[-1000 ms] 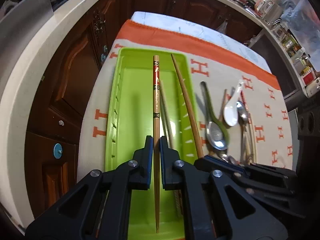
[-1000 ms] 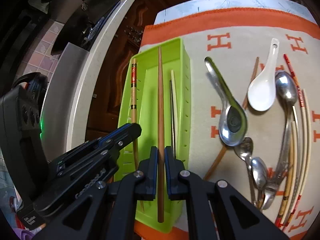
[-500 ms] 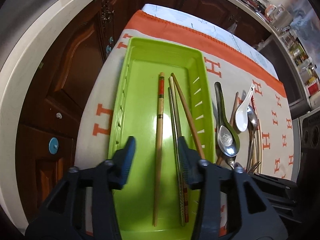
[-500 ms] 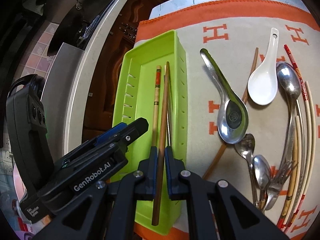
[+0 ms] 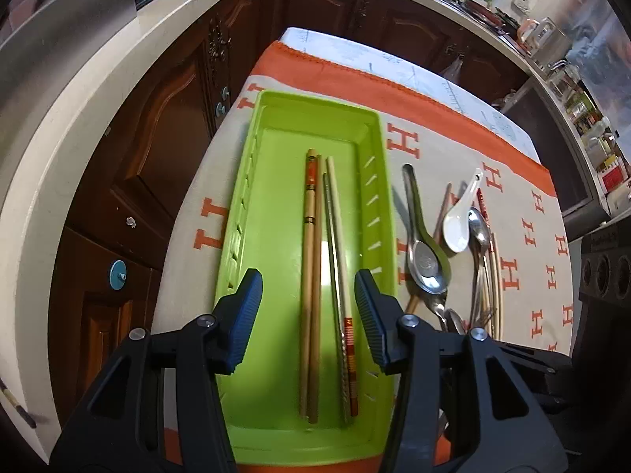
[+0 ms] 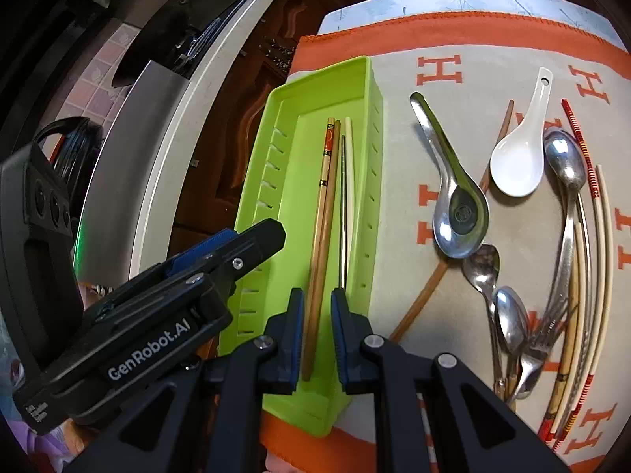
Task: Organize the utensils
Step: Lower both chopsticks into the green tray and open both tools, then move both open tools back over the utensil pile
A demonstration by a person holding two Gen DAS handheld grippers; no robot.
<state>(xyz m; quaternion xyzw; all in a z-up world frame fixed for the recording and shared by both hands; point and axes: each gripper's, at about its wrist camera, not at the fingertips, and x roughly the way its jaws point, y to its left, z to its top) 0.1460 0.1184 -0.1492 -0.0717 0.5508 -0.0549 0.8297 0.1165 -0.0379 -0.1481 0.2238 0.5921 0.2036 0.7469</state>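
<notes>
— Between the left gripper (image 5: 307,315) fingers, what do you see?
— Nothing is held. They are spread wide apart over the green tray (image 5: 244,236). Four chopsticks (image 5: 311,276) lie flat in the tray, side by side.
— And the right gripper (image 6: 317,331)?
— Its fingers are a little apart. The brown chopstick (image 6: 321,244) lies between them, but they do not squeeze it.
— Where are the spoons?
— On the cloth (image 6: 394,118) beside the tray. A big metal spoon (image 6: 459,213), a white spoon (image 6: 516,165), and more spoons, forks and chopsticks (image 6: 552,295) in a pile
</notes>
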